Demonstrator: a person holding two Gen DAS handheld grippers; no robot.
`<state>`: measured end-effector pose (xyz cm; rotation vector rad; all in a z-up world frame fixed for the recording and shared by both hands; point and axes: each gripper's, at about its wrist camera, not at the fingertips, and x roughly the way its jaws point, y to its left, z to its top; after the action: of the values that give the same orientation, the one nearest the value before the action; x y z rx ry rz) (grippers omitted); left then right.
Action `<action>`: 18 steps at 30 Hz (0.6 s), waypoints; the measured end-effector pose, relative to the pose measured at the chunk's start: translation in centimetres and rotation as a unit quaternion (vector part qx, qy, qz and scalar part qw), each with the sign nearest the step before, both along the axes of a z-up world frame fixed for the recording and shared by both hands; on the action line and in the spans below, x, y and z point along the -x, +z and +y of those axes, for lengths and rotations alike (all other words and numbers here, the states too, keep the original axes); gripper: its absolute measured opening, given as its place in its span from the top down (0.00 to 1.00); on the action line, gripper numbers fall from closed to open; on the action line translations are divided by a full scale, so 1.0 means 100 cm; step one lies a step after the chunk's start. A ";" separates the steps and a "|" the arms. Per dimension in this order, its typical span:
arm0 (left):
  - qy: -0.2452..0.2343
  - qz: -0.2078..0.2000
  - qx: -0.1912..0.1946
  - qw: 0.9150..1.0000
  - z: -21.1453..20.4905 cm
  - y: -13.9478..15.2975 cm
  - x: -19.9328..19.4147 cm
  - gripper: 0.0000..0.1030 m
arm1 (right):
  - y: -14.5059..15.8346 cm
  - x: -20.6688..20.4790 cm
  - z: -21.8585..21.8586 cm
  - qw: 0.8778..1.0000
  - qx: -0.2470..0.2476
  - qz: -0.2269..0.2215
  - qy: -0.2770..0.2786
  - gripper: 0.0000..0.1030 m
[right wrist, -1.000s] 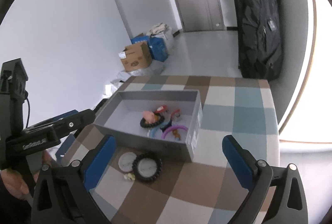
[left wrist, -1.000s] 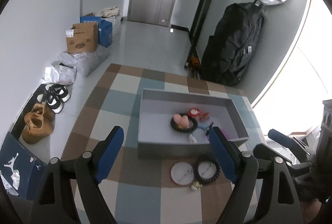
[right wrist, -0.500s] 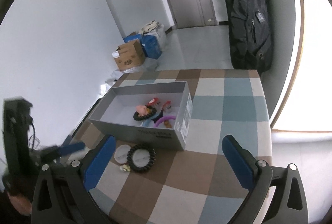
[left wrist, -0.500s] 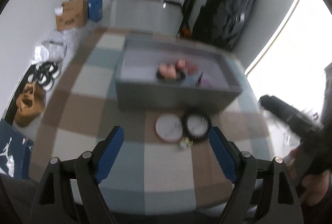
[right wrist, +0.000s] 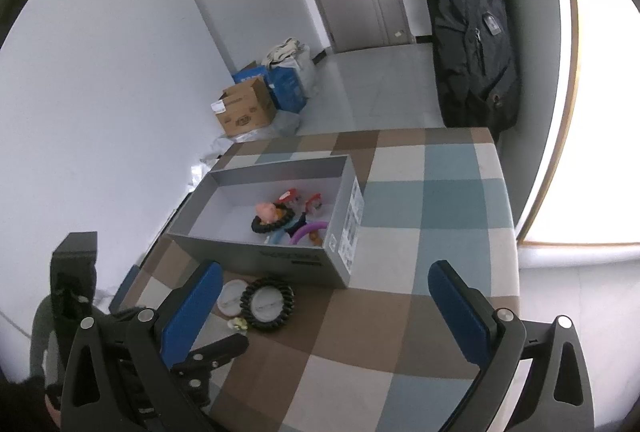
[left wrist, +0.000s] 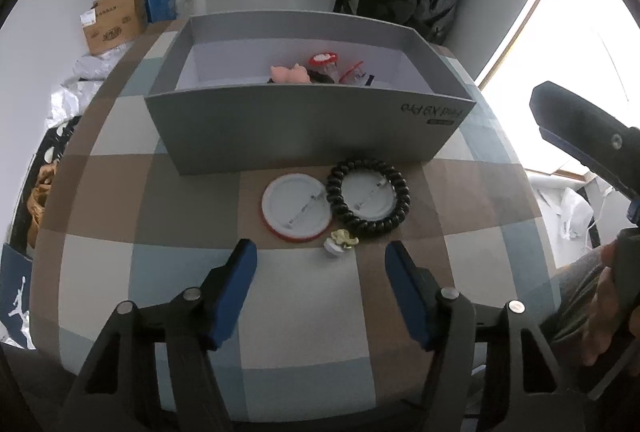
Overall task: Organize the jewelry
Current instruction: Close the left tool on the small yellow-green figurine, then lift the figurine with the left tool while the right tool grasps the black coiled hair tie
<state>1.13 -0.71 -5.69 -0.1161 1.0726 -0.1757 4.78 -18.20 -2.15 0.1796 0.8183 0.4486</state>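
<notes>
- The left gripper (left wrist: 320, 260) pointed steeply down at the checked table (left wrist: 192, 191), its blue pads apart; its jaws had just been closing, and nothing lay between them.
- Just ahead of its fingertips sat a small white and yellow trinket (left wrist: 340, 242), touching neither pad.
- Beyond the trinket lay a round white badge (left wrist: 296, 205) with a red rim, pin side up.
- Beside it on the right, a black beaded bracelet (left wrist: 368, 193) ringed a second white badge (left wrist: 366, 197); the bracelet's left edge touched the first badge.
- These loose pieces all rested on the table just in front of the near wall of a grey box (left wrist: 304, 127).
- Inside the box, toward its far side, lay a pink figure (left wrist: 288, 73), some red and white pieces (left wrist: 322, 59), and a dark ring, partly hidden by the wall.
- In the right wrist view the box (right wrist: 256, 256) also showed a purple hoop (right wrist: 306, 232) and a blue piece beside the dark ring (right wrist: 272, 222).
- The right gripper (right wrist: 324, 308) hung above the table with its jaws spread wide and released, holding nothing, well to the right of the bracelet (right wrist: 266, 306).
- The left gripper's black frame appeared in the lower left of that view, close to the loose pieces.
- A person's hand (left wrist: 600, 316) gripped the right tool at the edge of the left wrist view.
- On the floor behind stood a cardboard carton (right wrist: 244, 109) and a black bag (right wrist: 468, 27).
</notes>
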 end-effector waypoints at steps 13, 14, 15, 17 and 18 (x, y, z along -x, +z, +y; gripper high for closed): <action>-0.023 -0.012 -0.048 0.998 -0.015 0.000 0.001 0.82 | 0.003 0.000 -0.009 1.000 -0.013 0.004 -0.008 0.00; -0.024 -0.013 -0.052 0.998 -0.016 -0.001 0.001 0.85 | 0.003 0.000 -0.009 1.000 -0.014 0.005 -0.008 0.00; -0.026 -0.012 -0.054 0.998 -0.016 -0.001 0.002 0.88 | 0.003 -0.001 -0.009 1.000 -0.014 0.005 -0.008 0.00; -0.031 -0.009 -0.048 0.998 -0.015 0.000 0.004 0.88 | 0.003 -0.001 -0.009 1.000 -0.014 0.005 -0.007 0.00; -0.030 -0.007 -0.046 0.998 -0.014 0.000 0.002 0.88 | 0.003 -0.001 -0.009 1.000 -0.014 0.005 -0.007 0.00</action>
<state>0.97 -2.08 -5.69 -0.0001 1.0682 -0.1812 4.85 -19.14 -1.87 0.2130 0.8202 0.4454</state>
